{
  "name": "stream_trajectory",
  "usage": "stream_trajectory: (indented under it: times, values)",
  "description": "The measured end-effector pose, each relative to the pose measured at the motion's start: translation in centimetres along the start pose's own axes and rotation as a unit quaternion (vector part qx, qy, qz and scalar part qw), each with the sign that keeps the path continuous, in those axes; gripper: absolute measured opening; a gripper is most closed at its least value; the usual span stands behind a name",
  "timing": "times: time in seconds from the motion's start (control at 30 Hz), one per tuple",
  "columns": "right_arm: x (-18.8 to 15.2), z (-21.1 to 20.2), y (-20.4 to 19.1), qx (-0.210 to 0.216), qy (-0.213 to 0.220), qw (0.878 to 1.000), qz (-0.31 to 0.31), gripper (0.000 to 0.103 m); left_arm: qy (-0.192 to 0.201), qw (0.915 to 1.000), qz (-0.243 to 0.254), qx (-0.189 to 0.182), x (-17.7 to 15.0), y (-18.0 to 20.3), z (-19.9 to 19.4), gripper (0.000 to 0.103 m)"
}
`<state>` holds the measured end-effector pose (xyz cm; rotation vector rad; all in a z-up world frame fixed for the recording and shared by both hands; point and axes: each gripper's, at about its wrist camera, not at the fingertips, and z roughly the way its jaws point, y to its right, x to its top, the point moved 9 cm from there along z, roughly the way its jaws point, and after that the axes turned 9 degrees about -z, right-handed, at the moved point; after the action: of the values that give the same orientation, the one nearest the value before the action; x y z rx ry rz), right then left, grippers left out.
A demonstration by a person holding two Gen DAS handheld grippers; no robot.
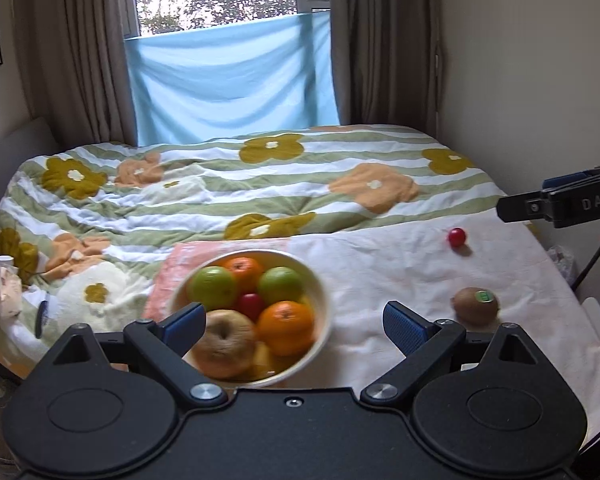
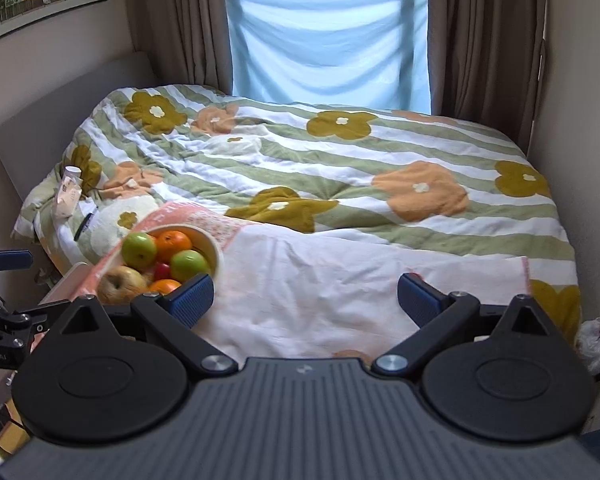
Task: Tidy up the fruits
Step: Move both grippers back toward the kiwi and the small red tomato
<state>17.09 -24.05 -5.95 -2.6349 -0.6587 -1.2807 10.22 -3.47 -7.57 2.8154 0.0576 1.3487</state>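
Fruit mostly fills the bowl [image 1: 320, 280] at lower centre. Left: a kiwi [image 1: 476, 305] and a small red fruit [image 1: 457, 237] at right on the white cloth [image 1: 380, 272]. Left gripper [image 1: 294, 326] and right gripper [image 2: 306, 300] gape wide, holding nothing.

Blurring softly in the left wrist view: the bowl [image 1: 324, 300] near the bed's front edge, its near rim hiding behind the left gripper [image 1: 294, 326]. Being cut off by that view's right edge: the right gripper [image 1: 564, 204], fingertips out of sight. In the right wrist view, hiding behind a blue pad [image 2: 190, 296]: one orange [image 2: 164, 286] in the bowl.
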Motion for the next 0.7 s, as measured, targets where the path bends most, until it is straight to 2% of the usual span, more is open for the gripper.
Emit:
stream_trajectory:
  times: [0.2, 0.43, 0.7]
  values:
    - [-1.7, 2.3, 4.5, -0.001, -0.013, 0.999, -0.034, 0.103, -0.009, 0.9994, 0.017, -0.03, -0.9, 6.4, 3.2, 0.098]
    - [-3.5, 6.6, 8.7, 0.019, -0.024, 0.997, -0.067, 0.103, -0.034, 0.9955, 0.054, -0.069, -2.7, 13.0, 8.3, 0.098]
    - [-5.5, 12.4, 10.9, 0.06, -0.046, 0.993, -0.086, 0.103, -0.074, 0.9895, 0.077, -0.097, -4.7, 17.9, 14.4, 0.097]
